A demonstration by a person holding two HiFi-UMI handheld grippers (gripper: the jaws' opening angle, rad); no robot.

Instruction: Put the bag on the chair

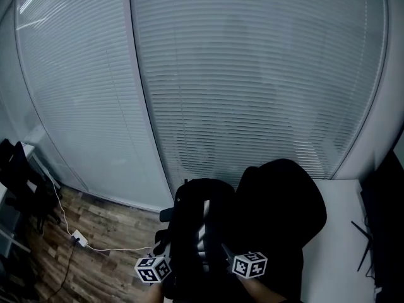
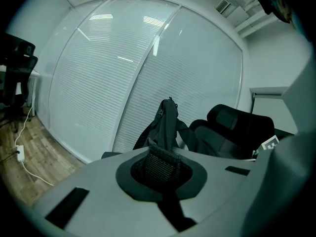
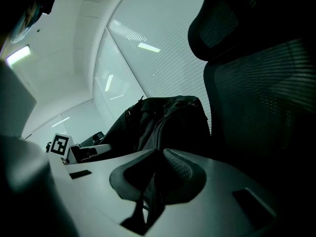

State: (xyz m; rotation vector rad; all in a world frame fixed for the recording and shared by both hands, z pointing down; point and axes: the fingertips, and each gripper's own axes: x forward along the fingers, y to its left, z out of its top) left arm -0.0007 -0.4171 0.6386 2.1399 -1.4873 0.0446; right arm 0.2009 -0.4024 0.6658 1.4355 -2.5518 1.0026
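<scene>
Two tongs are both clamped on a black backpack (image 1: 189, 223). The left tongs (image 2: 160, 152) are closed tight on a woven webbing strap (image 2: 159, 168), which stands up between the jaws. The right tongs (image 3: 160, 153) are pinched on a dark strap (image 3: 146, 201) that runs down through their narrow gap.

The backpack stands upright just ahead of both tongs and between them, its top reaching above them in each gripper view. A black office chair (image 1: 284, 201) is on the right tongs' side, with its backrest touching or just behind the backpack. In the right gripper view the mesh backrest rises close by on the right. Whether the backpack's base rests on the seat cannot be made out.

In the head view, each tool's marker cube shows at the near edge of the backpack, the left one (image 1: 153, 269) and the right one (image 1: 250, 264).

Beyond the backpack, ahead of the tongs, a glass wall (image 1: 252, 74) with closed blinds fills the view. Out past the left tongs lies a wooden floor (image 1: 107, 226) with a white power strip (image 1: 79, 237) and its cable. A white tabletop (image 1: 338, 232) sits beyond the chair, outside the right tongs.
</scene>
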